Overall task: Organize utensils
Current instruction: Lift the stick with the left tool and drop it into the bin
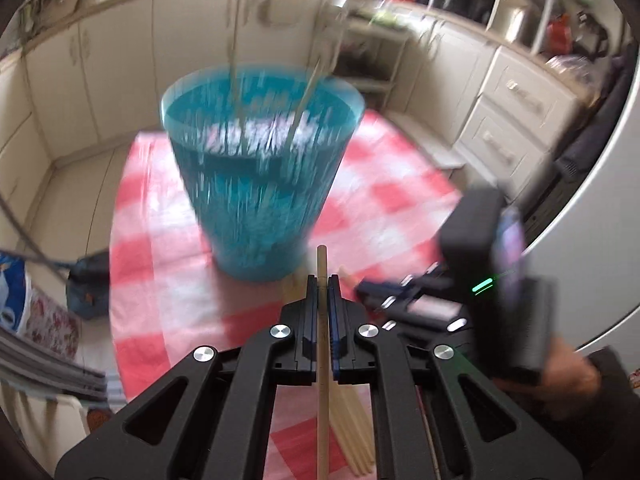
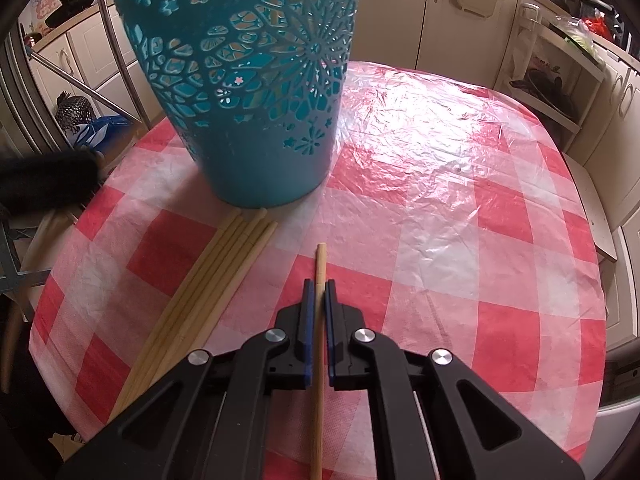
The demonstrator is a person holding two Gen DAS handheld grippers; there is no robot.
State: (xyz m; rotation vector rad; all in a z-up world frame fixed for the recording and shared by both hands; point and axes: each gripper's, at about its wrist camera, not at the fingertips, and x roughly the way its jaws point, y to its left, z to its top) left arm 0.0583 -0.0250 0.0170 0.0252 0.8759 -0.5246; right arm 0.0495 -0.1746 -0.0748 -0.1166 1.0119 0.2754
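Left gripper (image 1: 322,284) is pinching one wooden chopstick (image 1: 322,340) between its blue pads, jaws pressed tight on it, stick running lengthwise up the middle and poking out past the tips toward the teal basket (image 1: 262,168). Left view is motion-blurred, so basket detail is smeared; a couple of thin sticks stand inside it, leaning on the rim. Right gripper (image 2: 319,286) is likewise clamped on a second chopstick (image 2: 319,360), jaws closed on it, tip sticking out a little ahead of the fingers over the checked tablecloth (image 2: 440,220). Cannot tell whether that stick is lifted or resting on the cloth. Loose bundle of chopsticks (image 2: 208,284) lies flat on the tablecloth just left of the right gripper, tips touching or almost touching the base of the basket, running diagonally back toward the near-left table edge. Basket stands upright on the red-and-white cloth, cut-out flower pattern in its wall, at the far-left part of the table in the right view. In the left view the right gripper's black body shows at right, with a hand (image 1: 576,376) holding it, low near the table. Same bundle shows partly under the left gripper. Kitchen cabinets (image 1: 516,120) ring the background.
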